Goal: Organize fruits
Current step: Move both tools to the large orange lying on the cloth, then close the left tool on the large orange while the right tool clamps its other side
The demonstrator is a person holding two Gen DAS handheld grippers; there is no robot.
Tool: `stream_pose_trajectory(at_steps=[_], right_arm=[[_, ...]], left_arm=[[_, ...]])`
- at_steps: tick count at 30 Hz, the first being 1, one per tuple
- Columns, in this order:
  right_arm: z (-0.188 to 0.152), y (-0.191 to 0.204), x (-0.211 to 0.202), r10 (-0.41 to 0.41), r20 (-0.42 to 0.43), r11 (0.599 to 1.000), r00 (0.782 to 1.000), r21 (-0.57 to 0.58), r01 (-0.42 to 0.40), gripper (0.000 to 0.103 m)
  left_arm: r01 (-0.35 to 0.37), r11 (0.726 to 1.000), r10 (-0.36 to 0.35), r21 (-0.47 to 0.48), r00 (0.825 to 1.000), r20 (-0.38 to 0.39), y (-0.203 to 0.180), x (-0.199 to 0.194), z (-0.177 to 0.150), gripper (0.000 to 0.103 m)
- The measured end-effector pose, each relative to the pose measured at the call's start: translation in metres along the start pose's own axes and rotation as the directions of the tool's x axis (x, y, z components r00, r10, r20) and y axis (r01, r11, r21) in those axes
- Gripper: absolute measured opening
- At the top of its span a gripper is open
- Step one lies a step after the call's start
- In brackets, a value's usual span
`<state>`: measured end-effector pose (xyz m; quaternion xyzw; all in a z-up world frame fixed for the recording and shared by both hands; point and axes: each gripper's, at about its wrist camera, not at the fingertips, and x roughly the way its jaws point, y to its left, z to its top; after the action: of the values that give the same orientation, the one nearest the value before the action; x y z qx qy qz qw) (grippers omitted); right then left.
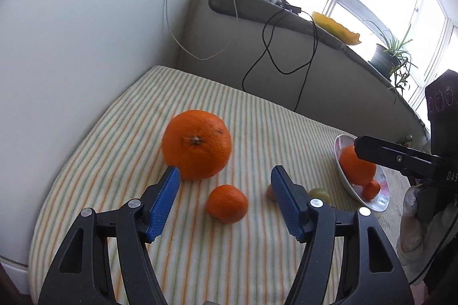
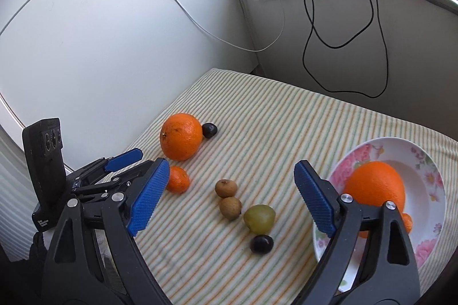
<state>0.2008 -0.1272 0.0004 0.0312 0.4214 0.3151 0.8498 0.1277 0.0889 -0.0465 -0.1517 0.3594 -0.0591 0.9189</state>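
Your left gripper (image 1: 225,174) has its jaws spread, nothing between them; the small orange (image 1: 226,204) lies just below their tips on the striped cloth (image 1: 257,121). Your right gripper (image 2: 232,173) is also spread and empty. The plate (image 2: 429,161) holds a large orange (image 2: 375,186) and, apparently, a small one. Another large orange (image 2: 181,140) sits well left of the plate.
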Motion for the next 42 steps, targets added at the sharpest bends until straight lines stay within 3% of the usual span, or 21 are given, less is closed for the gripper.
stream_pose_trajectory(at_steps=[19, 22, 27, 35, 42], right_arm=[[0.032, 0.037, 0.11, 0.152, -0.164, 0.986, 0.975, 0.1, -0.137, 0.09], [0.034, 0.037, 0.125, 0.189, -0.188, 0.976, 0.964, 0.145, -0.163, 0.084], [0.036, 0.035, 0.142, 0.221, -0.213, 0.965, 0.952, 0.188, -0.182, 0.083], [0.037, 0.032, 0.174, 0.257, -0.252, 0.954, 0.933, 0.221, -0.203, 0.062], [0.036, 0.034, 0.172, 0.256, -0.242, 0.955, 0.936, 0.215, -0.205, 0.061]], left_arm=[[0.052, 0.999, -0.053, -0.018, 0.995, -0.081, 0.04, 0.041, 0.01, 0.067], [0.065, 0.998, -0.066, -0.023, 0.994, -0.085, 0.041, 0.043, 0.01, 0.069], [0.091, 0.995, -0.093, -0.031, 0.991, -0.1, 0.041, 0.045, 0.01, 0.07], [0.096, 0.995, -0.098, -0.031, 0.99, -0.105, 0.04, 0.047, 0.012, 0.07], [0.075, 0.997, -0.075, -0.012, 0.993, -0.09, 0.034, 0.048, 0.013, 0.069]])
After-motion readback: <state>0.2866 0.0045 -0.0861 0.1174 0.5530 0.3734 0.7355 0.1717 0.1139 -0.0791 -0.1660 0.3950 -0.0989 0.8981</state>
